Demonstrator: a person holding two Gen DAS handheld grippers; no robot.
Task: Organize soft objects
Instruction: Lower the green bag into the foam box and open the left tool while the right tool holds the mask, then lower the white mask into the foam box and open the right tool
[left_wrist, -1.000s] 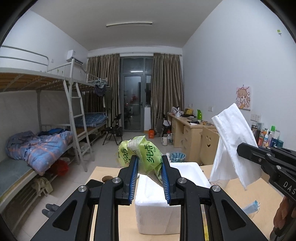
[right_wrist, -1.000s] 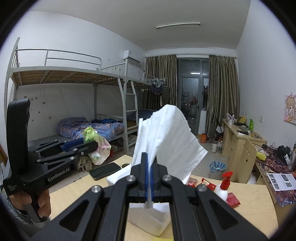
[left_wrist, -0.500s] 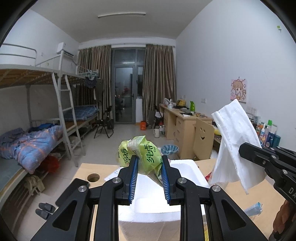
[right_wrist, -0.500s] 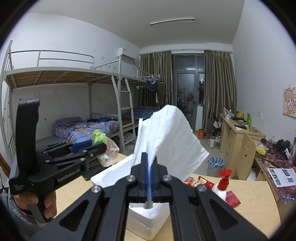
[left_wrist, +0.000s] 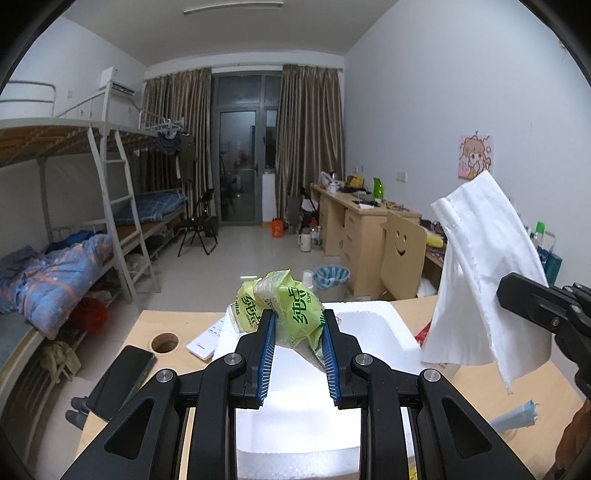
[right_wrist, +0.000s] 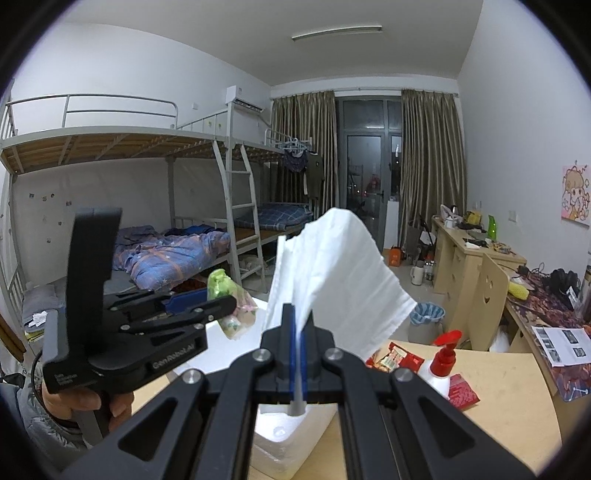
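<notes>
Left wrist view: left gripper (left_wrist: 297, 343) had moved fwd over the white foam box (left_wrist: 373, 325) on the table (left_wrist: 147, 325), more tabletop visible than a sec ago; jaws stayed clamped on green tissue pack (left_wrist: 288, 306). Right gripper (right_wrist: 295, 354), jaws together, kept pinching white cloth (right_wrist: 332, 269) above the box.

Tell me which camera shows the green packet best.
The left wrist view: the green packet sits centred between the left gripper pads, print readable. The right wrist view shows it small, side-on, partly hidden behind that gripper's finger.
</notes>
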